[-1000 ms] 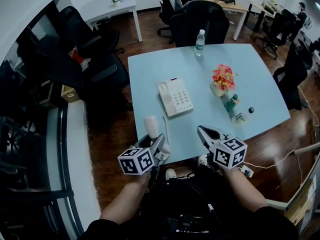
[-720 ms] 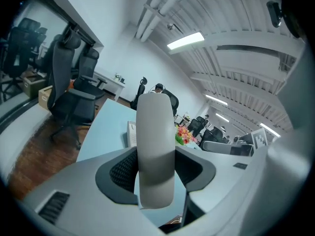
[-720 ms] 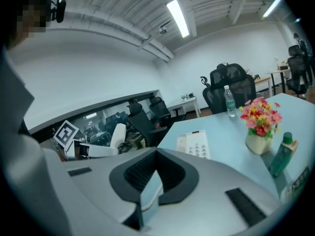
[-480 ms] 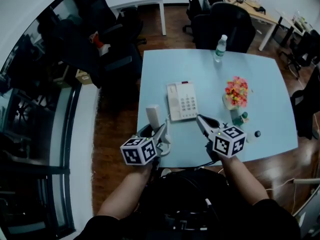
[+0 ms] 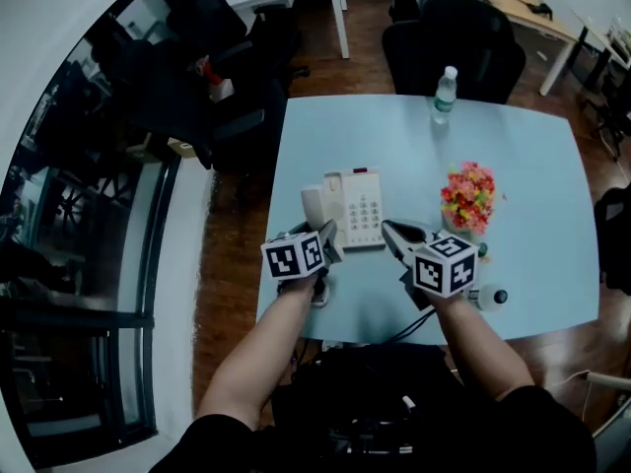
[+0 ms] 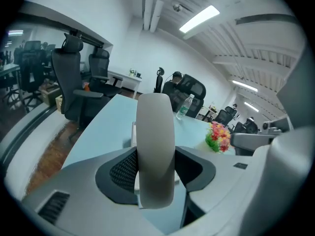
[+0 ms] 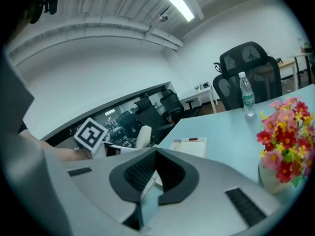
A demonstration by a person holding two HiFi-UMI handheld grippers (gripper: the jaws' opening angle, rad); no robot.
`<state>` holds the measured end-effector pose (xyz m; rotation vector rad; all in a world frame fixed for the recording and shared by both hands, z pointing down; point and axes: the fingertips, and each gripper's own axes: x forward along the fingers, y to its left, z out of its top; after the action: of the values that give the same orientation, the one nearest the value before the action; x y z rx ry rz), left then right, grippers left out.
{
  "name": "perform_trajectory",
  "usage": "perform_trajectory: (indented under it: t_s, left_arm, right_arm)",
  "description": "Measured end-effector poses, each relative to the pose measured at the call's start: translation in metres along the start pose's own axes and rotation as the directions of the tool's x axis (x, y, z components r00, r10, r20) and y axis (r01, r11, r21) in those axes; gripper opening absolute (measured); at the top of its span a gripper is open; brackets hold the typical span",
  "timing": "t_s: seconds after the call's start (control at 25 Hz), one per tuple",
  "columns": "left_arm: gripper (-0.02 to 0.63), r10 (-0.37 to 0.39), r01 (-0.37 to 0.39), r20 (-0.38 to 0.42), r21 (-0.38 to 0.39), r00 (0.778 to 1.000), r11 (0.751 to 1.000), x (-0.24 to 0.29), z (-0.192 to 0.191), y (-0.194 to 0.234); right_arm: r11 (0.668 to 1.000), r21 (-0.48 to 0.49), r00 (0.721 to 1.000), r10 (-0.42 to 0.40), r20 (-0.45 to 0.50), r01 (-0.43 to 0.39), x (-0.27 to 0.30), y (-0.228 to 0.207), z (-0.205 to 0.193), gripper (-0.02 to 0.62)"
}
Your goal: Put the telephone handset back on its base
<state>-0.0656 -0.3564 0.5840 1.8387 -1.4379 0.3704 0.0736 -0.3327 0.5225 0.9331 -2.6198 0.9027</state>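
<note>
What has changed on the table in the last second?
The left gripper has carried the telephone handset from the table's near edge to the telephone base's left side, still clamping it. The right gripper stays shut and empty; base and flowers are unmoved.

Handset just left of base; flowers right; bottle behind.

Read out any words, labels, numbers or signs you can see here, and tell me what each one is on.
Nothing can be read as text in any view.
Telephone base, keypad: digits too small to read.
Water bottle, label: blurred, unreadable.
Marker cubes: black-and-white square patterns only, no words.
</note>
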Motion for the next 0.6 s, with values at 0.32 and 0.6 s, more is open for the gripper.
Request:
perform_trajectory:
  t_s: [0.32,0.6]
  left_arm:
    - [0.216,0.121,-0.119,-0.182,0.023,0.976,0.993,0.095,0.005,0.026]
    - [0.216,0.149,-0.155,-0.238,-0.008,0.960,0.988,0.118,-0.008,0.031]
  right_arm:
    - [0.998,0.065,1.000,0.016,0.011,-0.017,-0.005,-0.020,-0.007,0.017]
    - [0.995,0.096,0.999,-0.003,0.036,-0.001,-0.010,-0.032,-0.006,0.017]
